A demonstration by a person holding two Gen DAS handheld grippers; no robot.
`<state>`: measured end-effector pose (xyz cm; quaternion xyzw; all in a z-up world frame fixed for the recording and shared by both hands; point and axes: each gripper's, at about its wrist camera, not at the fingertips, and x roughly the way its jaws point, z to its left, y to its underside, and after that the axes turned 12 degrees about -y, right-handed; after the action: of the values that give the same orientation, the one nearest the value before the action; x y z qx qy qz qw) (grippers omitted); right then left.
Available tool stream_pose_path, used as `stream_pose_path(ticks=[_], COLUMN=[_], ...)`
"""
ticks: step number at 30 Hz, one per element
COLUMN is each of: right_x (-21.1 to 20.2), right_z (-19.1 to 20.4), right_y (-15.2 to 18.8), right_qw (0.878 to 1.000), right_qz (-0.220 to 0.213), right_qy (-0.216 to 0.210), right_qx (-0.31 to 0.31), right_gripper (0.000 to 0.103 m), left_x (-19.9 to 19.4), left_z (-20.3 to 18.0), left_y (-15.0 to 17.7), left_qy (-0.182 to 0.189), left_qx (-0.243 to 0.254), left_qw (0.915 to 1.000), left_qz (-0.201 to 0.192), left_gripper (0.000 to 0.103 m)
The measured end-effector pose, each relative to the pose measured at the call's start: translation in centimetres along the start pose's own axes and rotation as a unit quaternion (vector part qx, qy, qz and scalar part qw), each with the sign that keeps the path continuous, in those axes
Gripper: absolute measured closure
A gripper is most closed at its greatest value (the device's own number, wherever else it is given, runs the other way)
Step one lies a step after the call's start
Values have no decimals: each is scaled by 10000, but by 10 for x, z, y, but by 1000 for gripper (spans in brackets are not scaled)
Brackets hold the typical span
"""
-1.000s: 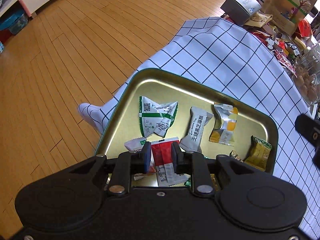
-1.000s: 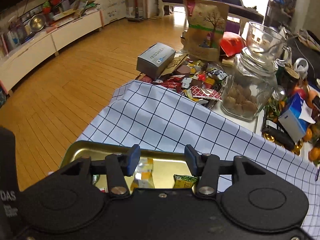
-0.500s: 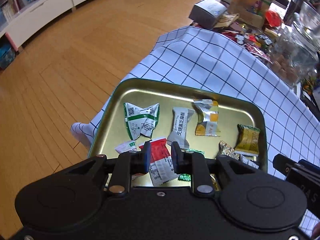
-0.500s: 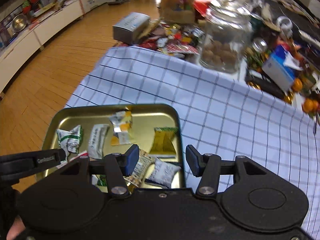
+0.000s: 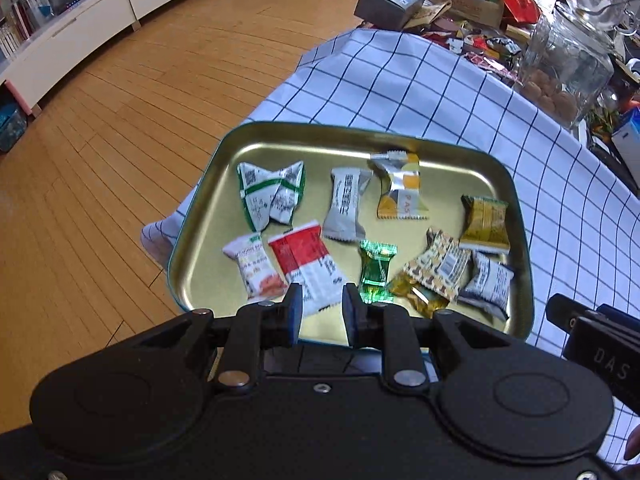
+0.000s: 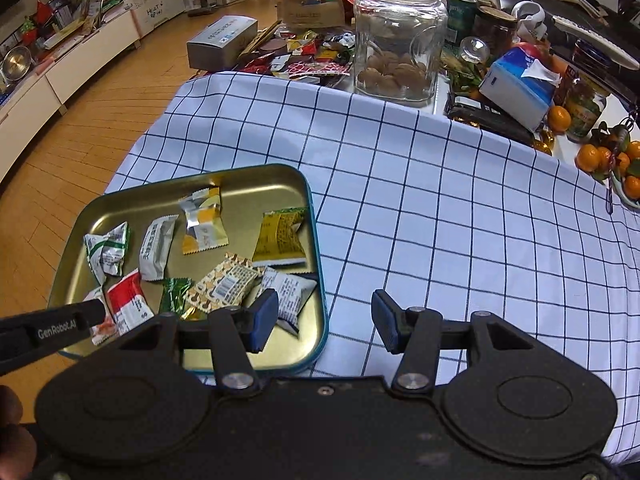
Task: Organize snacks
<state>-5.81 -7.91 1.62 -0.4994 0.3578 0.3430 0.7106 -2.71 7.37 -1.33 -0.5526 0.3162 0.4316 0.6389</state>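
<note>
A gold metal tray [image 5: 360, 130] sits on the checked cloth with several wrapped snacks in it. Among them are a red-and-white packet [image 5: 304, 268], a green foil candy [image 5: 376, 268] and an olive-gold packet [image 5: 484, 220]. My left gripper [image 5: 320, 300] hovers over the tray's near edge, its jaws narrowly open. The red-and-white packet's near end shows in the gap, and the pads do not press on it. My right gripper [image 6: 324, 312] stands open and empty above the tray's [image 6: 260, 168] right rim, its left pad over a white packet [image 6: 290, 294].
The checked cloth [image 6: 440, 200] spreads right of the tray. Behind it stand a glass jar of nuts [image 6: 400, 40], a grey box [image 6: 222, 40], loose wrappers [image 6: 304, 60], a tissue box [image 6: 520, 88] and oranges [image 6: 600, 156]. Left of the tray the cloth drops to the wooden floor [image 5: 100, 160].
The left gripper has drawn back to the tray's near edge, so more snacks show. The right gripper has swung from over the tray's middle to its right rim and come lower.
</note>
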Motion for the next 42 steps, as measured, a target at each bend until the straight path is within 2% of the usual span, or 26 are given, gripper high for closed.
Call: stream_pose_path(ticks=[5, 9, 13, 42], right_x=[0, 1, 2, 8], right_z=[-1, -3, -4, -6], right_y=[11, 16, 18, 17], right_qw=[10000, 9999, 9999, 9995], right_qz=[74, 138, 164, 306], right_qy=[-21, -13, -8, -92], right_qx=[-40, -31, -45, -48], right_gripper=[49, 49, 49, 49], left_x=[2, -1, -2, 3], left_z=[-1, -7, -9, -14], left_y=[11, 12, 11, 10], left_qy=[-18, -108, -48, -96], left_qx=[40, 135, 195, 316], left_qw=[9999, 9998, 9998, 9994], left_qz=[131, 30, 4, 81], left_gripper=[72, 72, 72, 72])
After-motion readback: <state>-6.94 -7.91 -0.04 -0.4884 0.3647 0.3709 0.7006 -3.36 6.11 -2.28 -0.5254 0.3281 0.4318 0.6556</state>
